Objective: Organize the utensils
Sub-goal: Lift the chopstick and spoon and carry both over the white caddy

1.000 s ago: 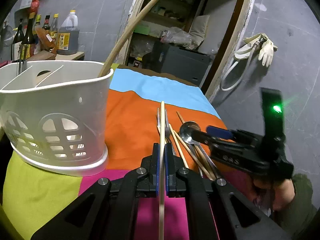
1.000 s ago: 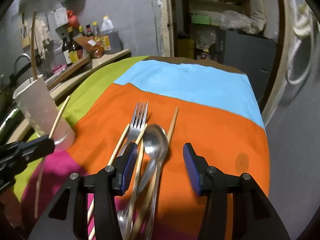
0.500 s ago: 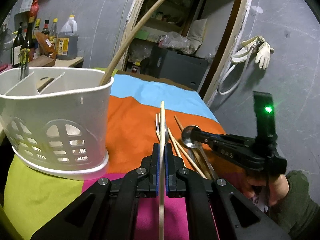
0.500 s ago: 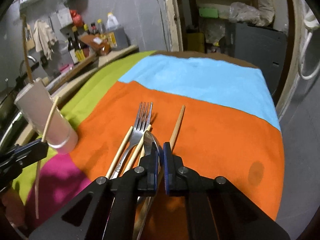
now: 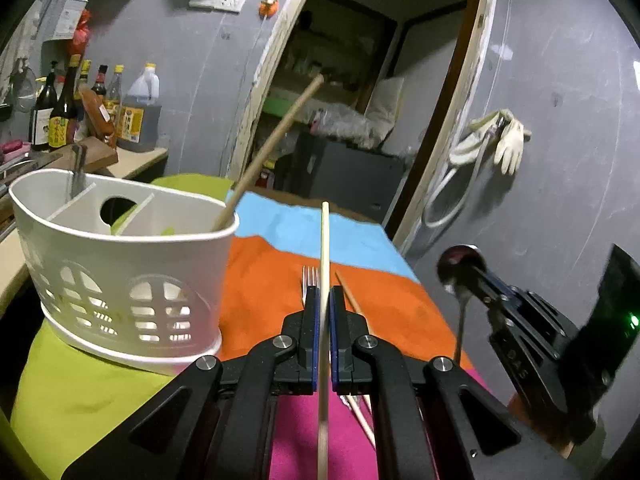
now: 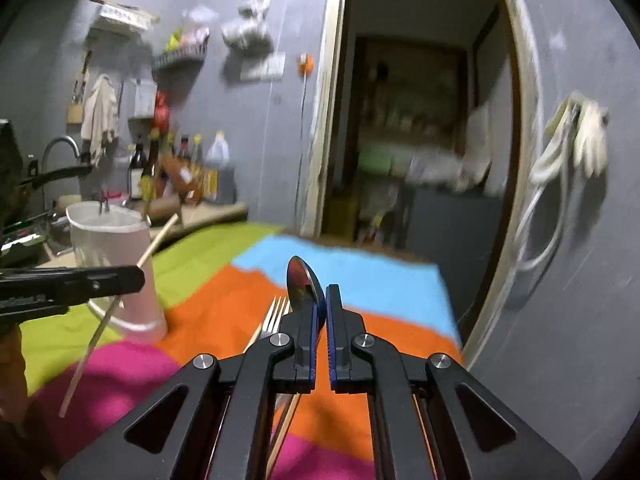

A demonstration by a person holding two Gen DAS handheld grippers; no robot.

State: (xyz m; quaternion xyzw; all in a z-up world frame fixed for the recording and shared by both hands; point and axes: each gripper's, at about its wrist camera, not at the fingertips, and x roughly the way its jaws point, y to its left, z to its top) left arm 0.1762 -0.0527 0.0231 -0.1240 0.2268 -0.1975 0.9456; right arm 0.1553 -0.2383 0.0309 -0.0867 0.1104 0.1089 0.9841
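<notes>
My left gripper [image 5: 325, 300] is shut on a pale wooden chopstick [image 5: 325, 248] and holds it above the cloth, right of the white utensil caddy [image 5: 120, 280]. One wooden chopstick [image 5: 272, 140] leans out of the caddy's right compartment, and a metal handle [image 5: 78, 172] stands at its back left. My right gripper [image 6: 320, 296] is shut on a metal spoon [image 6: 302, 280], lifted off the cloth; the spoon also shows in the left wrist view [image 5: 460, 268]. A fork [image 6: 276, 316] and loose chopsticks [image 5: 348, 292] lie on the orange cloth below.
The table is covered with a lime, orange, blue and pink cloth [image 5: 272, 280]. Bottles [image 5: 60, 116] stand on a counter behind the caddy. A doorway [image 5: 360, 100] and hanging gloves [image 5: 508, 140] are on the grey wall at the right, close to the table's edge.
My right gripper closed on the spoon and lifted it off the cloth. My left gripper rose a little, still holding its chopstick.
</notes>
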